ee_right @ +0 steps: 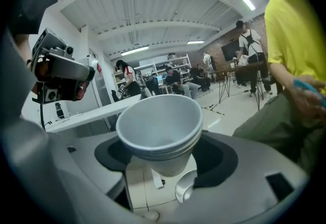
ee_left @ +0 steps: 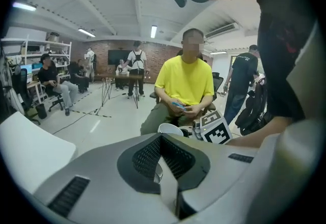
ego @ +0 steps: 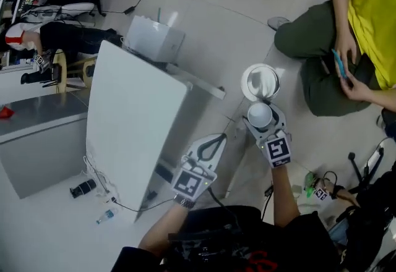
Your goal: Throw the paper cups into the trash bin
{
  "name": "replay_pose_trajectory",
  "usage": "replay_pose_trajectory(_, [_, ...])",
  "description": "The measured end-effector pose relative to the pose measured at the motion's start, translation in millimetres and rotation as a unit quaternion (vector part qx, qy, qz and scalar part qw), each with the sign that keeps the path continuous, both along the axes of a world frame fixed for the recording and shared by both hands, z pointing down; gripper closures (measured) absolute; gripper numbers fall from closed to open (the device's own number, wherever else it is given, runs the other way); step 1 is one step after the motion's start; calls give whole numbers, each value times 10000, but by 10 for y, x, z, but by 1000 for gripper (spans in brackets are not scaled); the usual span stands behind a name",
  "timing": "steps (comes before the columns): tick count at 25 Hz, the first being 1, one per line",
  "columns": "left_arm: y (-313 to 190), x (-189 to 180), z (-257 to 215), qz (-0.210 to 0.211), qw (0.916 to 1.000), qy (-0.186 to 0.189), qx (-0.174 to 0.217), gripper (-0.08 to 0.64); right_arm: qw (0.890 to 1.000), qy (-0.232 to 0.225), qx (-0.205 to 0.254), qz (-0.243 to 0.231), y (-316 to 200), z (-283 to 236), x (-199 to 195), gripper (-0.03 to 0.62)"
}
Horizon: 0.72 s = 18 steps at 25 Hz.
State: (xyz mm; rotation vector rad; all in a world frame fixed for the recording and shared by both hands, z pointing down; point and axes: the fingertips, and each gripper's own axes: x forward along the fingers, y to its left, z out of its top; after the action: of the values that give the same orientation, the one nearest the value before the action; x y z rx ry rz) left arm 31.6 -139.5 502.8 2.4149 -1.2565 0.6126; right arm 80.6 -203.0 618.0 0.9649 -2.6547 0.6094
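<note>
My right gripper (ego: pixel 260 120) is shut on a nested stack of white paper cups (ego: pixel 259 115), held mouth up. In the right gripper view the cups (ee_right: pixel 162 129) fill the space between the grey jaws. Just beyond the cups a round trash bin (ego: pixel 260 81) with a white liner rim stands on the floor. The left gripper view catches the bin's rim (ee_left: pixel 169 129) beside the right gripper's marker cube (ee_left: pixel 216 130). To the left of the right gripper, my left gripper (ego: pixel 216 139) is shut, its tips touching and nothing between them.
A white table (ego: pixel 136 122) stands at the left, with a white box (ego: pixel 154 39) behind it. A seated person in a yellow shirt (ego: pixel 365 11) is just right of the bin. Cables, a dark object (ego: pixel 83 188) and a small bottle (ego: pixel 106 216) lie on the floor.
</note>
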Motion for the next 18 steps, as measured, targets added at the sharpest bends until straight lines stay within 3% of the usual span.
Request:
replay_pose_trajectory(12, [-270, -195, 1924, -309, 9925, 270, -1153, 566, 9971, 378, -643, 162, -158, 1507, -66, 242])
replay_pose_trajectory(18, [-552, -208, 2703, -374, 9876, 370, -1479, 566, 9936, 620, -934, 159, -323, 2183, -148, 242])
